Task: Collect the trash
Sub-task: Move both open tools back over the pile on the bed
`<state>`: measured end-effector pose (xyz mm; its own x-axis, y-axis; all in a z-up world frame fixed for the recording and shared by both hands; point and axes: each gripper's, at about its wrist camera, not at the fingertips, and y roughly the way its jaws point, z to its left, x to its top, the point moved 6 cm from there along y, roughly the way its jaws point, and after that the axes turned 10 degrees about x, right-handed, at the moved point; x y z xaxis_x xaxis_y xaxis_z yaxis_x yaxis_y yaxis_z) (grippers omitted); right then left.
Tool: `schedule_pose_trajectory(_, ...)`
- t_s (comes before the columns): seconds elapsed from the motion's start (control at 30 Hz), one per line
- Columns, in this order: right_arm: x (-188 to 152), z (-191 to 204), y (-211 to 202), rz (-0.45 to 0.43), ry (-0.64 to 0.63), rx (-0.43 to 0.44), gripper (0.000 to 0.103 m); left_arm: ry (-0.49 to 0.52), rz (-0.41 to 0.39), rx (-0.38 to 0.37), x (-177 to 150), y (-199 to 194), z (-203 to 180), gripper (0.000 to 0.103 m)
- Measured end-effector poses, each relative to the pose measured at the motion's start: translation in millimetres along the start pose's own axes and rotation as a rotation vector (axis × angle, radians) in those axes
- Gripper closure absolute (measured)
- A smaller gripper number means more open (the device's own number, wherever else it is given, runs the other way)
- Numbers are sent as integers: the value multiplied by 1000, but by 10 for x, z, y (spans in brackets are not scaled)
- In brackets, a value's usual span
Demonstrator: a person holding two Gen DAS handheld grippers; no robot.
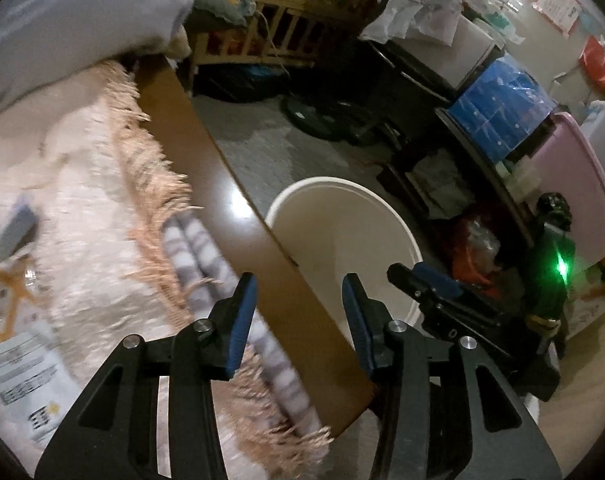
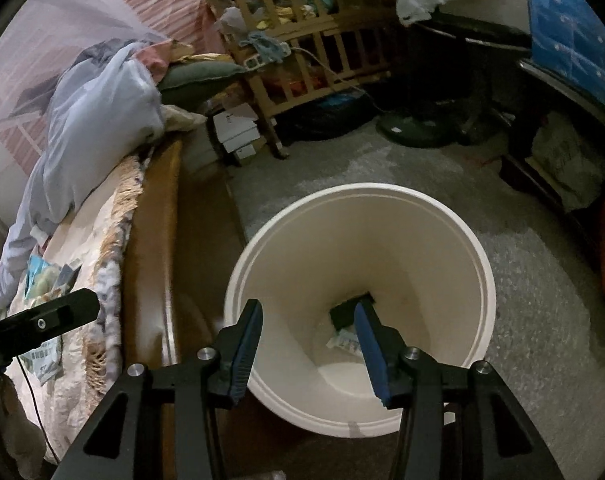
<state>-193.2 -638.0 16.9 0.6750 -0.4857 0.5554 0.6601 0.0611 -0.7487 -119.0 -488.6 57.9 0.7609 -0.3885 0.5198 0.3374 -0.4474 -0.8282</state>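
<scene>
Right now the right gripper (image 2: 308, 346) hangs over the mouth of the white bucket (image 2: 478, 264) on the floor, its blue fingers (image 2: 246, 344) apart with nothing between them; down at the bucket's bottom lie a dark flat packet (image 2: 344, 314) and a pale printed wrapper (image 2: 344, 340), already in.

What is left to collect sits the other way, up on the bed (image 1: 82, 216): a white printed packet (image 1: 22, 384) near the lower left corner of the left wrist view and another wrapper with orange markings (image 1: 10, 292) just above it, both on the cream fringed blanket (image 1: 150, 184). The left gripper (image 1: 298, 320) is over the bed's brown wooden side rail (image 1: 222, 196), fingers parted and empty, with that litter off to its left and nearer to it than to the right hand. So I'd judge the left hand the one to go back for it, swinging left across the blanket.

A grey-and-white striped roll of cloth (image 1: 206, 248) lies along the fringe just beside the left finger, and the fringe could snag. The crib (image 2: 302, 40) and fan base (image 2: 414, 128) stand well clear.
</scene>
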Motion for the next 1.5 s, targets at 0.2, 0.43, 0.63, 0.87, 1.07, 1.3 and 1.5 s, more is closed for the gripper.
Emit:
schedule_pose_trajectory(0.2, -2, 326, -88, -27, -55, -2, 57, -7, -28, 44, -126, -251, 178, 61)
schedule_pose_trajectory(0.43, -29, 788, -150, -38, -117, 17, 51, -41, -85, 144, -231, -545, 516, 61)
schedule_pose_trajectory(0.63, -47, 1246, -144, -45, -181, 49, 40, -73, -133, 223, -343, -791, 863, 61)
schedule_pose_trajectory(0.87, -84, 1741, -69, -36, -238, 99, 40, -128, -174, 310, -452, -1101, 1306, 61)
schedule_pose_trajectory(1.07, -125, 2154, -19, -38, -291, 133, 39, -131, -223, 398, -539, -1366, 1594, 61)
schedule_pose_trajectory(1.3, -207, 2582, 61, -19, -358, 165, 35, -150, -248, 457, -646, -1563, 1872, 61)
schedule_pose_trajectory(1.5, -294, 2824, 84, -4, -399, 184, 35, -182, -268, 490, -705, -1687, 2070, 61)
